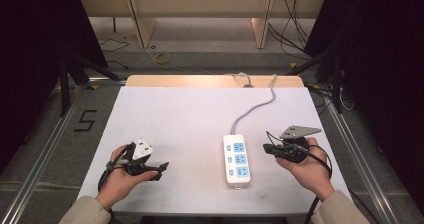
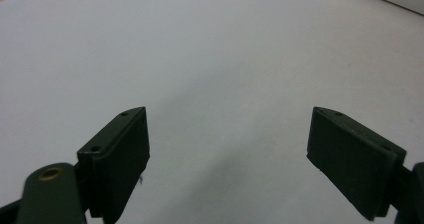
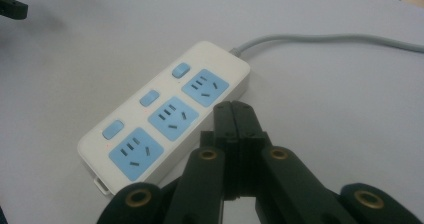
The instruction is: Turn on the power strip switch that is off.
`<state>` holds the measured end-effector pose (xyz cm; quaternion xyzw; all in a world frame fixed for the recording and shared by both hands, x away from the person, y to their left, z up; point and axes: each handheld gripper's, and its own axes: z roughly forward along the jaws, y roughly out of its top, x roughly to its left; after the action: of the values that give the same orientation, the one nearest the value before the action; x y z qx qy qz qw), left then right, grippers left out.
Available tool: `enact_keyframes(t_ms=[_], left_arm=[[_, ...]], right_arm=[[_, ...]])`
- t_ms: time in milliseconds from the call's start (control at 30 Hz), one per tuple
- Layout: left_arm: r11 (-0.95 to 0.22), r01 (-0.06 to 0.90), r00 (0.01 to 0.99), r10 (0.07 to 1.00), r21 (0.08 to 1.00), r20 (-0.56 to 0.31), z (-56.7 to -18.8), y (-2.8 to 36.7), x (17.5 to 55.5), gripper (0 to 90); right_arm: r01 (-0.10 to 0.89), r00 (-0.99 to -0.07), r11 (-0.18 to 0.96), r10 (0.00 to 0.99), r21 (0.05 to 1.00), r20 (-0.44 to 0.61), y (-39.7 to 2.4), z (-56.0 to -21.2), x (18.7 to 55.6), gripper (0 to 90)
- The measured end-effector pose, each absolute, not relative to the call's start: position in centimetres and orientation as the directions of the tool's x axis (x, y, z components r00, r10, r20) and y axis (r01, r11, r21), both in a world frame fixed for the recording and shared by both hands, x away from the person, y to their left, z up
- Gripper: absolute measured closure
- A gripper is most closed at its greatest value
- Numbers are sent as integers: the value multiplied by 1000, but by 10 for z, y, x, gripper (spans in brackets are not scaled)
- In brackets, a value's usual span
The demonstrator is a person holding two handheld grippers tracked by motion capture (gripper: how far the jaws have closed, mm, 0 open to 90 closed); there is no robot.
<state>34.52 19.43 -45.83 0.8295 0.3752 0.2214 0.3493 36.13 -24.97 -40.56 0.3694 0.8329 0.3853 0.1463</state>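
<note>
One white power strip (image 1: pixel 236 160) lies on the pale surface (image 1: pixel 190 119), toward the person's right of the middle, with its long side running away from the person. It carries three blue socket panels in a row and three small blue switches, one beside each socket. One grey cable (image 1: pixel 252 109) leaves its far end and curves off over the back edge of the surface.

Two grippers are in the person's hands, one on each side of the strip. The right gripper (image 1: pixel 270 149) sits just beside the strip's right edge, apart from it, pointing toward it. In the right gripper view its two jaws stand pressed flat together with nothing between them, and their tips (image 3: pixel 235 115) show in front of the strip (image 3: pixel 165 119) near the middle socket; whether they touch it cannot be told.

The left gripper (image 1: pixel 159 170) rests well apart from the strip, on the left half of the surface. In the left gripper view its two jaws stand wide apart (image 2: pixel 227 159) with bare surface between them and nothing in their hold.
</note>
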Motion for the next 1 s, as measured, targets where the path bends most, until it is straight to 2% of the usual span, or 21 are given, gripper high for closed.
enact_keyframes(t_ms=[1000], left_arm=[[-472, 468, 619, 778, 747, 104, -458, 194, 345, 168]], right_arm=[[515, -682, 431, 729, 741, 49, -241, -398, 372, 900]])
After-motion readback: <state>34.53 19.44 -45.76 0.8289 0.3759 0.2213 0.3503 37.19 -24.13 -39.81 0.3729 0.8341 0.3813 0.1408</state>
